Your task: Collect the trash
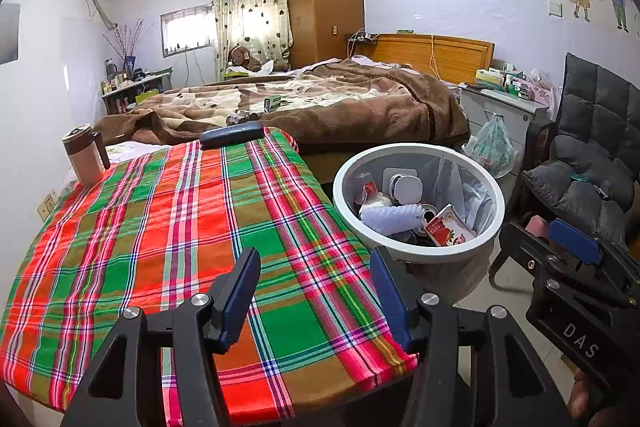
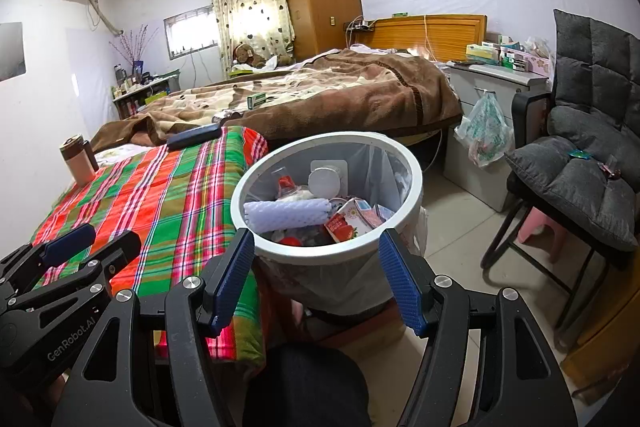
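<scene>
A white round trash bin (image 1: 494, 195) (image 2: 416, 179) lined with a clear bag stands beside the plaid-covered table (image 1: 168, 227) (image 2: 168, 195). It holds a red strawberry carton (image 1: 448, 227) (image 2: 348, 221), a white foam sleeve (image 1: 392, 217) (image 2: 284, 213), a yogurt cup (image 1: 406, 187) and a plastic cup. My left gripper (image 1: 316, 263) is open and empty over the table's near edge. My right gripper (image 2: 316, 243) is open and empty, just before the bin's near rim. Each gripper shows in the other's view: the right (image 1: 560, 251), the left (image 2: 76, 243).
A beige and brown travel mug (image 1: 82, 157) (image 2: 78, 161) and a dark blue case (image 1: 232, 135) (image 2: 194, 137) sit at the table's far side. A bed with a brown blanket (image 1: 320, 99) lies behind. A grey cushioned chair (image 2: 576, 163) and a nightstand (image 2: 492, 83) with a hanging bag stand right.
</scene>
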`<control>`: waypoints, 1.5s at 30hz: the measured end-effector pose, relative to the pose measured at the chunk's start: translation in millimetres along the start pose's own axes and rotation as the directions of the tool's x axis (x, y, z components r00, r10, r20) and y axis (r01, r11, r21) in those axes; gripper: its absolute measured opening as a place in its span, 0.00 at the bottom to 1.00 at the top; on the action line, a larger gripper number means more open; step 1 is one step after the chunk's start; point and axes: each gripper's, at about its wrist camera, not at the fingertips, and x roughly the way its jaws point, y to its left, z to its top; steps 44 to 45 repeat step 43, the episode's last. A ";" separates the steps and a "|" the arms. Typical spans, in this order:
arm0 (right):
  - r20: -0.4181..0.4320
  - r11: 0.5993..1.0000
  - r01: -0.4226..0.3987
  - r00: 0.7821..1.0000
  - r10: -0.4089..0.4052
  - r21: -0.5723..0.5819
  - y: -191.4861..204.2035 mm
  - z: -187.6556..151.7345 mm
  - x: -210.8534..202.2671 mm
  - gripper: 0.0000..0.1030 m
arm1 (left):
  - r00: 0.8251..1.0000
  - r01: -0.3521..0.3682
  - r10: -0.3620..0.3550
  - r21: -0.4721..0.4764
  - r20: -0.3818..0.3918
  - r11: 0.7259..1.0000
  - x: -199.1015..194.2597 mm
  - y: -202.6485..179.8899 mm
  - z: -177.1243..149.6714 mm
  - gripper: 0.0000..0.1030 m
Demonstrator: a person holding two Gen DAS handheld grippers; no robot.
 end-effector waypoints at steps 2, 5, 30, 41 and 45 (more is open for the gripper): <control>-0.001 1.000 -0.001 1.000 0.001 0.000 0.4 0.0 0.1 0.64 | 1.000 0.000 0.000 0.001 0.000 1.000 0.6 0.0 0.1 0.55; -0.003 1.000 -0.002 1.000 0.002 0.000 3.0 -0.4 -0.6 0.64 | 1.000 0.000 0.000 0.001 -0.001 1.000 1.0 -0.1 -0.1 0.55; 0.001 1.000 -0.001 1.000 0.001 -0.005 5.8 -0.9 -1.0 0.64 | 1.000 0.004 -0.004 -0.004 -0.003 1.000 -1.8 2.8 -2.0 0.55; 0.000 1.000 -0.002 1.000 0.002 -0.003 5.9 -0.9 -0.9 0.64 | 1.000 0.007 -0.007 -0.008 -0.008 1.000 -1.5 0.3 -2.2 0.55; -0.001 1.000 -0.003 1.000 0.003 -0.003 5.1 -0.9 -0.7 0.64 | 1.000 0.011 -0.011 -0.008 -0.009 1.000 -1.5 0.1 -2.3 0.55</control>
